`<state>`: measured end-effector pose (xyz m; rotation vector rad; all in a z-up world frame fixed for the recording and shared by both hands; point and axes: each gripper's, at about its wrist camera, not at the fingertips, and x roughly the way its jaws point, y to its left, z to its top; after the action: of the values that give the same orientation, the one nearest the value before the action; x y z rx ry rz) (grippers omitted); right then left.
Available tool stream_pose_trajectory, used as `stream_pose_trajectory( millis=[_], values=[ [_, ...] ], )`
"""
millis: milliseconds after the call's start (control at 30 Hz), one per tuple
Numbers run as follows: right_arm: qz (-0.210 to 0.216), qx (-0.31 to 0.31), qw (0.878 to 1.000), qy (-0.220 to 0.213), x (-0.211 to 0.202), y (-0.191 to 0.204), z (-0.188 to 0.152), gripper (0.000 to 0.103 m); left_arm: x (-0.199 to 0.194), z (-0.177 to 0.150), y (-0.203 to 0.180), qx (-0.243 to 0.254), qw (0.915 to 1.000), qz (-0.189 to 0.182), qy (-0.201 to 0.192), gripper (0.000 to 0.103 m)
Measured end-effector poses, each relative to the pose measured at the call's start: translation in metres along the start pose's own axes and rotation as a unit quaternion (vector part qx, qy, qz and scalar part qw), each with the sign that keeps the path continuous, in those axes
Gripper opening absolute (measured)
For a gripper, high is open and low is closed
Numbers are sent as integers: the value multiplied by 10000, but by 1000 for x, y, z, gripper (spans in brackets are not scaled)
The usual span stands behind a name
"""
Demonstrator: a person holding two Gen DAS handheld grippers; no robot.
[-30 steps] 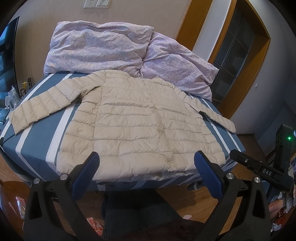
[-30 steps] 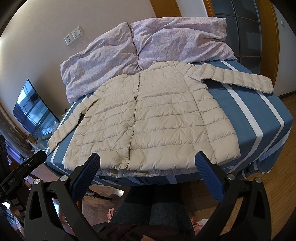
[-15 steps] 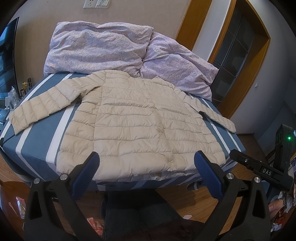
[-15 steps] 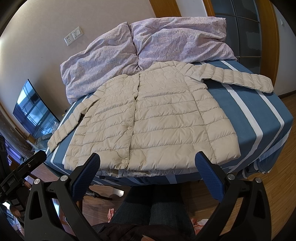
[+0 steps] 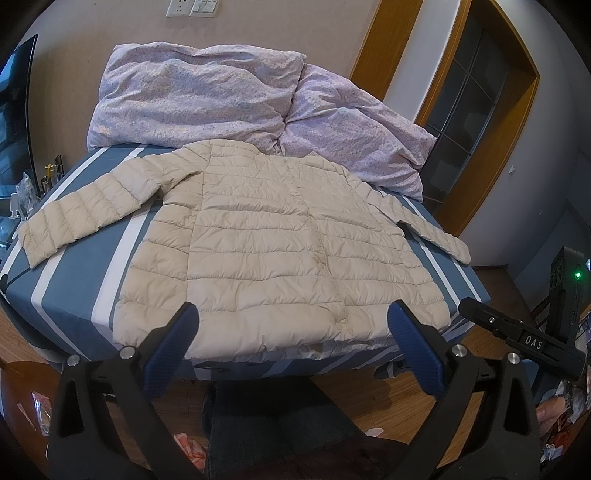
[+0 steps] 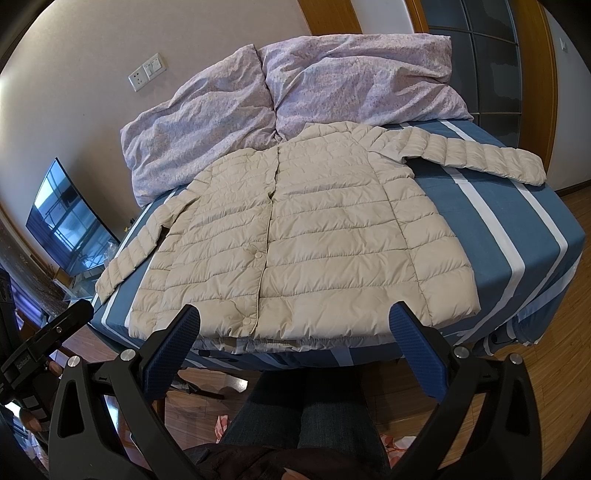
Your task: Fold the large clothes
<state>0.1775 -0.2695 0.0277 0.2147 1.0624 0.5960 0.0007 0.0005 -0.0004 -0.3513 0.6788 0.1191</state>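
The puffer jacket [image 5: 280, 251] [image 6: 295, 243], beige and quilted, lay front side up and flat on the bed [image 5: 74, 280] [image 6: 517, 236], which was covered with a blue sheet with white stripes. The jacket's hem ran along the near edge of the mattress and slightly overhung it; the collar pointed to the far side, touching the pillows. The front placket was closed, with snap buttons visible in the right wrist view. Both sleeves were spread outward: the left sleeve [image 5: 88, 206] [image 6: 129, 254] stretched toward the left edge of the bed, and the right sleeve [image 5: 436, 236] [image 6: 476, 158] extended toward the right edge.

Two lilac floral pillows [image 5: 199, 92] [image 6: 354, 77] were propped against the far wall, side by side and touching each other.

The left gripper [image 5: 291, 339] was held at the near edge of the bed, its blue-padded fingers spread wide and holding nothing, clear of the fabric. The right gripper [image 6: 295, 343] was in the same condition: jaws wide apart, empty, held at the hem without contact.

A dark television screen [image 6: 66, 221] stood to the left of the bed. A wall socket plate [image 5: 190, 7] [image 6: 146, 72] was mounted above the pillows. The floor was wooden, and the operator's legs in dark jeans [image 6: 310, 417] were visible below the grippers.
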Motion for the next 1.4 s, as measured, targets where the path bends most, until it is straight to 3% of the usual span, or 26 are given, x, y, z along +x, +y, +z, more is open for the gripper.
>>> stream_pose_trajectory(
  millis=[533,733,967,1200,1400],
  values=[
    [-3,11,10000,12,3,-3,2,102,0,0,0,-5,10000,12,12,101],
    [-46,106,9999,55,8,-7,5,102,23,-9,22,-24,9999,88,61,101],
    [-177,236,9994,192,30,-20,20,102,41,10,15,-84,9995,221,228,101],
    [-406,341,9980,345,61,-31,39,102,77,24,32,-137,9979,474,420,101],
    [-782,528,9950,319,89,-56,67,102,120,41,51,-45,9938,1004,467,101]
  ],
)
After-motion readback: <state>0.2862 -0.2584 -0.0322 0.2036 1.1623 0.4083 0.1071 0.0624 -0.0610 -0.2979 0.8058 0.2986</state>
